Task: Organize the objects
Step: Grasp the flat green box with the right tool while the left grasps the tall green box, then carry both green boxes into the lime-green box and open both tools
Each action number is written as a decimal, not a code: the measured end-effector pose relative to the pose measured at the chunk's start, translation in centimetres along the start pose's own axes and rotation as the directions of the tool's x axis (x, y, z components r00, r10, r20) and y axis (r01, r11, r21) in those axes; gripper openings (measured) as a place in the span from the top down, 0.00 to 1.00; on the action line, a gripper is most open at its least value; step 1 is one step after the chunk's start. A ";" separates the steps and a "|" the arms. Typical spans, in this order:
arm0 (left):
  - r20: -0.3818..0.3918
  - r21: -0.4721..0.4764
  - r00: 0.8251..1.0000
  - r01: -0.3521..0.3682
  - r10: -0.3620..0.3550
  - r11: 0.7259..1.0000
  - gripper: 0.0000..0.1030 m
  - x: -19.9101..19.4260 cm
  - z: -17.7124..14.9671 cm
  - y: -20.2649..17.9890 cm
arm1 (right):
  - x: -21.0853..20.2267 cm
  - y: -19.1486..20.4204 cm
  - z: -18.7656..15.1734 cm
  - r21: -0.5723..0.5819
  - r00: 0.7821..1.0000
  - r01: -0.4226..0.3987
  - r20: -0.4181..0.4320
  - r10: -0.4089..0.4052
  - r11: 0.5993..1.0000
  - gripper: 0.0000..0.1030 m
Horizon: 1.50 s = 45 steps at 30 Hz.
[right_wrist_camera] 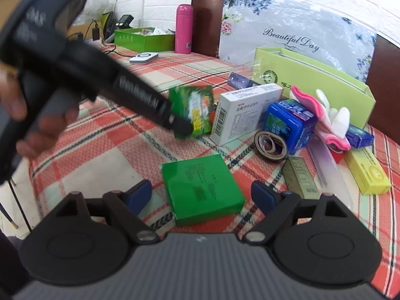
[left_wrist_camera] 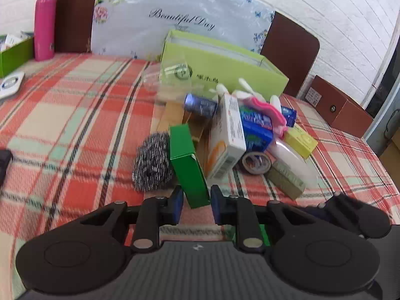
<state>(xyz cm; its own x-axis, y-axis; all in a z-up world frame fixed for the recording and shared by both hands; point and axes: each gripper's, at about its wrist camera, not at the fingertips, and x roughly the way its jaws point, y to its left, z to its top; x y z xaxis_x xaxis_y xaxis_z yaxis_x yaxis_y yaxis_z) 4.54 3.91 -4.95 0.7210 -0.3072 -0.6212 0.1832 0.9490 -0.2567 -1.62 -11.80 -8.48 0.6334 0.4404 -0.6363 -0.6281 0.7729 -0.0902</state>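
1. Left gripper (left_wrist_camera: 196, 200) has its jaws narrow, clamped on a green printed box (left_wrist_camera: 190, 165) that stands on edge and tilted at the near side of the pile. The right wrist view shows a hand (right_wrist_camera: 37, 130) holding this gripper.
2. Right gripper (right_wrist_camera: 202, 192) stands wide. A flat green box (right_wrist_camera: 202, 187) lies on the plaid tablecloth (right_wrist_camera: 100, 155) between its blue pads (right_wrist_camera: 140, 192), which are clear of the box on both sides.
3. Behind the pile sits an open lime-green carton (left_wrist_camera: 225, 67). Its lining looks pale, and I cannot tell what is inside it.
4. A darker green tray (right_wrist_camera: 143, 38) stands at the far edge of the table with papers or small packets in it, and a pink bottle (right_wrist_camera: 183, 30) stands upright just beside it.
5. Loose on the cloth, in neither container, are a steel scourer (left_wrist_camera: 152, 165) touching the clamped box, a white medicine box (right_wrist_camera: 245, 110), a blue box (right_wrist_camera: 287, 125), a tape roll (right_wrist_camera: 271, 145), pink-and-white gloves (right_wrist_camera: 325, 117), an olive box (right_wrist_camera: 300, 177) and a yellow box (right_wrist_camera: 367, 172).
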 end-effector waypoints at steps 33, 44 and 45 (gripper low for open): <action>0.223 0.098 0.966 0.114 -0.133 0.989 0.83 -1.9 13.6 -1.9 | -5.5 -10.9 12.2 0.142 0.956 0.116 0.252 -0.150 0.983 0.39; 0.117 0.081 0.990 0.064 -0.074 0.995 0.83 10.3 22.2 -0.8 | 8.0 -21.2 18.4 0.238 0.941 0.273 0.137 -0.310 0.932 0.39; 0.102 0.072 0.993 0.060 -0.067 0.996 0.83 11.3 22.6 -0.6 | 9.3 -21.9 18.4 0.245 0.941 0.281 0.121 -0.317 0.928 0.39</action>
<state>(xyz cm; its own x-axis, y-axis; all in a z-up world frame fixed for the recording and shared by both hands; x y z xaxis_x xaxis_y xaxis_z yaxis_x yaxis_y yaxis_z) 27.72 1.47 4.91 0.7716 -0.3610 -0.5237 0.2738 0.9317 -0.2389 26.31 -16.26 1.67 0.8494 0.2249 -0.4774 -0.2943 0.9528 -0.0747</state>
